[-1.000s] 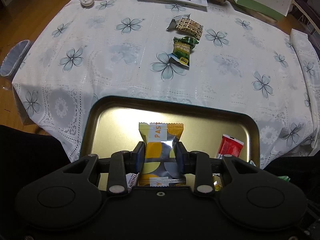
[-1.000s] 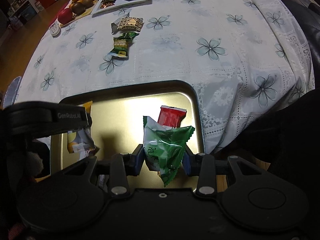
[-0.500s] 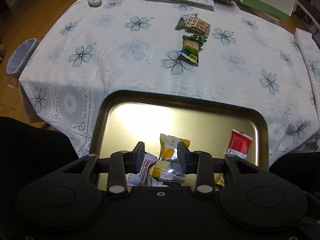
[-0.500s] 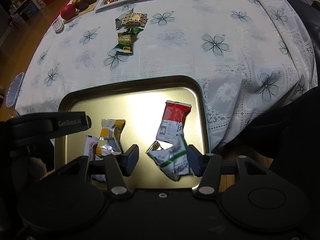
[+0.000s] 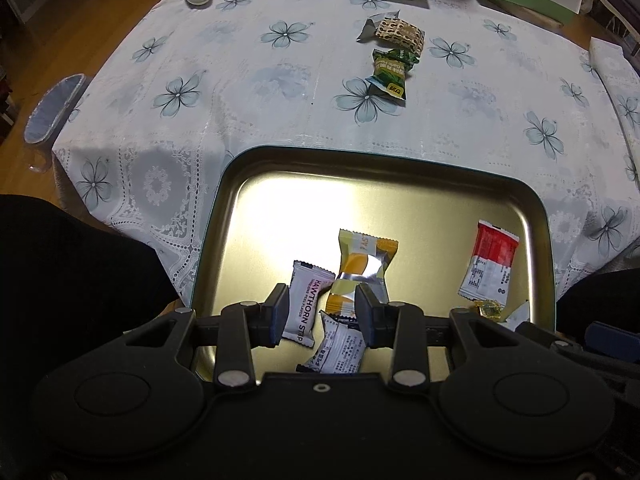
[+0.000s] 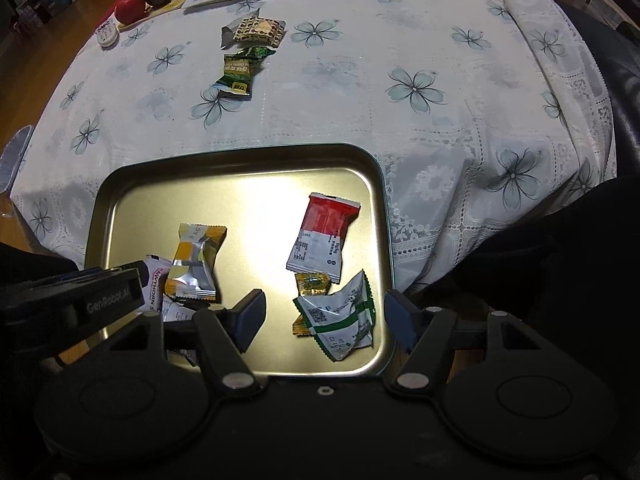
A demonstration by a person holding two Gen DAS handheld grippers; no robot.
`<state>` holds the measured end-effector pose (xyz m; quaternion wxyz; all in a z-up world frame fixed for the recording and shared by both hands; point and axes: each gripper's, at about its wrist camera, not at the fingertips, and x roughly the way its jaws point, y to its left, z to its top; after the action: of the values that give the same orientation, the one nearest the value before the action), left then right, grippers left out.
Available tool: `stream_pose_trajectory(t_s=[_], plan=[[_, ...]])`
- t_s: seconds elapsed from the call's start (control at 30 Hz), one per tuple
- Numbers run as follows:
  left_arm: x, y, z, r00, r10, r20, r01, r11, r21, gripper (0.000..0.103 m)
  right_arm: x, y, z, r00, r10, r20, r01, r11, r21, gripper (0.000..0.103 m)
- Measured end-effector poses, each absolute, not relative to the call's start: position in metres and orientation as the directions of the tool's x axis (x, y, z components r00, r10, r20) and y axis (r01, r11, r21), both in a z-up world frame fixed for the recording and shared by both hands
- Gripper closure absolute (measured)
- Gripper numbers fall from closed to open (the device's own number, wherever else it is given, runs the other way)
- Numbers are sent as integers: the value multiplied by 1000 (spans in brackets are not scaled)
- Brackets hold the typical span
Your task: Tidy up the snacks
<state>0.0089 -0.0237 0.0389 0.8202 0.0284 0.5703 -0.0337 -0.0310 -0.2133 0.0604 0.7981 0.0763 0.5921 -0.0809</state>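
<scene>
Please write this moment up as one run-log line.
left gripper: open, empty | right gripper: open, empty | tray: six snacks | tablecloth: green snack, patterned snack

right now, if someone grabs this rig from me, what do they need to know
Left tongs: open, empty, over the gold tray.
Right tongs: open, empty, over the same tray.
Done: yellow packet, green-and-white packet, red-and-white packet and Hawthorn strip lie in the tray.
Left: dark green packet and patterned packet lie on the tablecloth.
</scene>
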Motion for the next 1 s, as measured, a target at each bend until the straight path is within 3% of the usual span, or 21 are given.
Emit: stream_pose_trajectory(t_s=[1.0], plan=[[-23,-22,28,319,-11,-948,109,994,25,56,-32,-210,35,228,-11,-973,188,982,33,31]])
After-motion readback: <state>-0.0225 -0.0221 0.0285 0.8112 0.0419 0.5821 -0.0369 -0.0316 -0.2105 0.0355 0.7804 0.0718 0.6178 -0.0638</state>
